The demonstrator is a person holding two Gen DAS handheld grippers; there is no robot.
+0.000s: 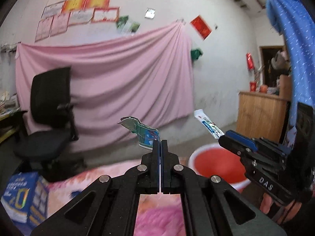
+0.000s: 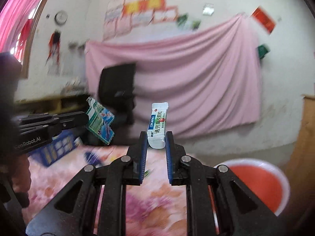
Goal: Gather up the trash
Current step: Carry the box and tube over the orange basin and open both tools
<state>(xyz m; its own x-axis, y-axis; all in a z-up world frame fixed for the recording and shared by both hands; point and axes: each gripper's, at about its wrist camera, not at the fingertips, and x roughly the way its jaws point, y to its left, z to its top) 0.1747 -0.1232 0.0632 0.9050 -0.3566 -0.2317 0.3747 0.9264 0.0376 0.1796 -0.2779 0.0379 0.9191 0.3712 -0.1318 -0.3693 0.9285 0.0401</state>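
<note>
My left gripper (image 1: pixel 159 142) is shut on a torn green and blue wrapper (image 1: pixel 141 131) and holds it in the air above the pink flowered cloth. It also shows in the right wrist view (image 2: pixel 84 120) with the wrapper (image 2: pixel 100 123). My right gripper (image 2: pixel 156 135) is shut on a white and blue sachet (image 2: pixel 158 125) that stands upright between the fingers. In the left wrist view the right gripper (image 1: pixel 226 134) holds the sachet (image 1: pixel 208 124) above a red basin (image 1: pixel 218 165). The basin lies low at the right in the right wrist view (image 2: pixel 259 181).
A pink flowered cloth (image 1: pixel 157 212) covers the surface below. A blue box (image 1: pixel 23 194) stands at its left. A black office chair (image 1: pixel 51 106) stands behind, before a pink sheet (image 1: pixel 118 74) on the wall. A wooden counter (image 1: pixel 259 114) is at the right.
</note>
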